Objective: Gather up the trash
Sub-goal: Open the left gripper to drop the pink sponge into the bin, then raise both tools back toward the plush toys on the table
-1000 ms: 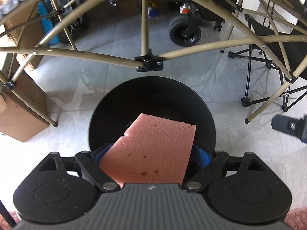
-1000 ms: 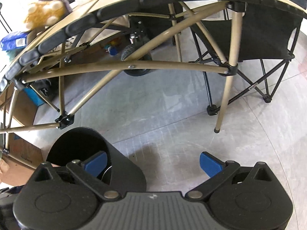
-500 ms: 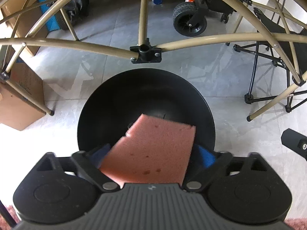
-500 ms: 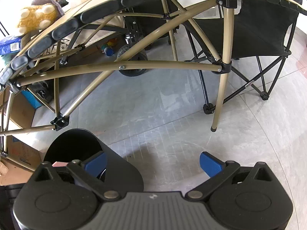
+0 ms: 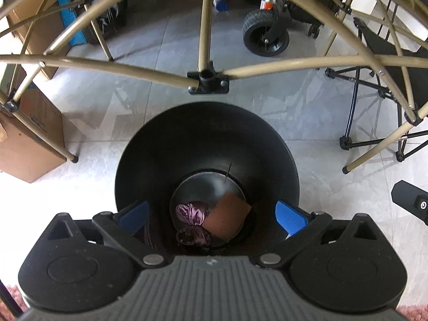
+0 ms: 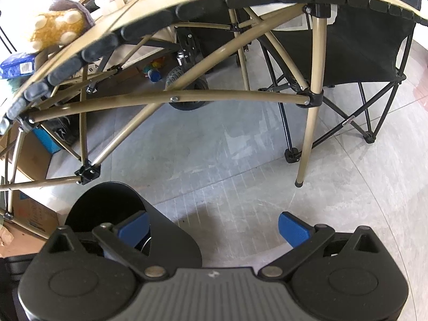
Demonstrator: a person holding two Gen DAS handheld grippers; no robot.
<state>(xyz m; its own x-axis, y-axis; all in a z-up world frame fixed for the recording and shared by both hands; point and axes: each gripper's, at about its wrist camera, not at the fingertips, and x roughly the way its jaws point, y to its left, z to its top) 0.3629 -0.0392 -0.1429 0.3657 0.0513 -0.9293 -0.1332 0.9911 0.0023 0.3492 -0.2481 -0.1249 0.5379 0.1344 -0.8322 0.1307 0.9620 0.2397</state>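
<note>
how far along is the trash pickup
Done: the pink sponge lies at the bottom of the black bin beside a purple wrapper. In hand: nothing; the left tool has just opened, the right tool is open. Left: items on the table may remain.

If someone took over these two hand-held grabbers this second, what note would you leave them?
Left gripper: open, jaws just spread wide, nothing between them, poised over the black bin.
Right gripper: open, empty, beside the bin.
Done: the pink sponge lies at the bin's bottom next to a crumpled purple wrapper.
Left: look for more trash; none shows on the floor in view.
</note>
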